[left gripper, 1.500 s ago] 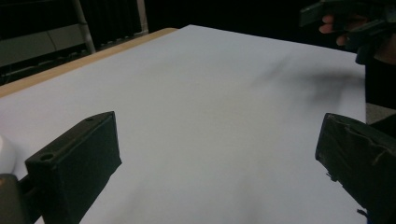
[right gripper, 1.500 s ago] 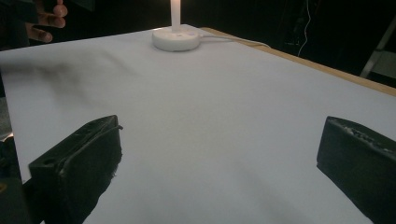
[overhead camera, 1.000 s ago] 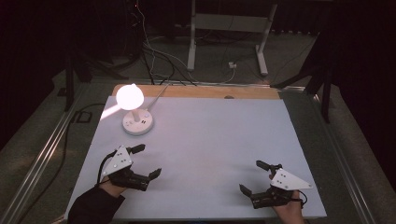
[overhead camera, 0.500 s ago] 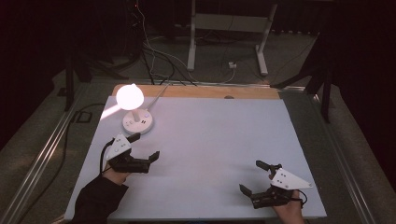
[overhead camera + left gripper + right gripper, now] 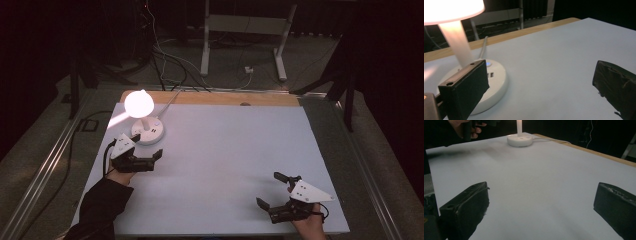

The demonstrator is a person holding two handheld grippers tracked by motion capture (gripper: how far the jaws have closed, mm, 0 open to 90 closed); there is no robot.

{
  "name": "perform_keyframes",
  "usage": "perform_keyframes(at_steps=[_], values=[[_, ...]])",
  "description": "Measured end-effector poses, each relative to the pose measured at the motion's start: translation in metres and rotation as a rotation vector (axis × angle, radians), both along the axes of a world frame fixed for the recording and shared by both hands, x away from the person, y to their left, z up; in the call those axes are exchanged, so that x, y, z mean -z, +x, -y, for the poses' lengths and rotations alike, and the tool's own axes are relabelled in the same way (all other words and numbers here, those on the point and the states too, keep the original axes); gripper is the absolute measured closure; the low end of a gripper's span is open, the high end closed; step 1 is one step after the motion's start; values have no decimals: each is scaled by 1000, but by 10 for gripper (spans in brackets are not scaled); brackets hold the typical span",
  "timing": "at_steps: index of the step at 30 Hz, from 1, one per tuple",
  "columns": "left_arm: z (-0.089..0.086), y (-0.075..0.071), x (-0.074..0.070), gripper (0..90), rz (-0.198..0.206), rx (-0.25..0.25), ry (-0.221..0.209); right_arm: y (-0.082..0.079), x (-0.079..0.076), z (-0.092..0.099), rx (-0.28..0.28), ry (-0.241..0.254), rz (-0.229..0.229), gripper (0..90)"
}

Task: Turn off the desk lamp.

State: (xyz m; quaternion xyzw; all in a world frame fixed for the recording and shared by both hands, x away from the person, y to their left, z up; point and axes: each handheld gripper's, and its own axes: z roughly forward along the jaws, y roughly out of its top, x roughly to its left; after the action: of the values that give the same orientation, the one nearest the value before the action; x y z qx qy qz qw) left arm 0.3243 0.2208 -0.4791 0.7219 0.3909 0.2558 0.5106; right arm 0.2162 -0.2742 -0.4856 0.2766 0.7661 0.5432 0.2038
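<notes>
At about ten o'clock on the white bench stands one lit lamp on a round white base. One left hand-held gripper sits just beside that base, jaws wide. One right hand-held gripper, at five o'clock, well apart, is also spread wide and holds nothing.

Lamp stands at table's far left corner
</notes>
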Motion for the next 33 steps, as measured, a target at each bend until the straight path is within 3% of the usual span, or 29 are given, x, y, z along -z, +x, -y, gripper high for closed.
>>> perform_keyframes(at_steps=[5,8,10,14,17,26,33], values=[[-7,11,3,11,-35,-48,-40,0,0,0,0,-2,-2,0],[-9,19,4,11,-97,-77,-70,0,1,0,2,-2,-4,0],[-11,23,4,10,-115,-82,-87,0,1,0,2,0,-5,0],[-12,30,4,14,-132,-122,-77,0,1,0,0,1,-6,0],[-12,34,6,57,-137,-146,-45,1,1,0,0,3,-8,0],[-15,44,9,318,-140,-213,5,1,1,0,2,3,-10,0],[-14,52,17,520,-150,-235,41,1,2,0,0,1,-14,0]])
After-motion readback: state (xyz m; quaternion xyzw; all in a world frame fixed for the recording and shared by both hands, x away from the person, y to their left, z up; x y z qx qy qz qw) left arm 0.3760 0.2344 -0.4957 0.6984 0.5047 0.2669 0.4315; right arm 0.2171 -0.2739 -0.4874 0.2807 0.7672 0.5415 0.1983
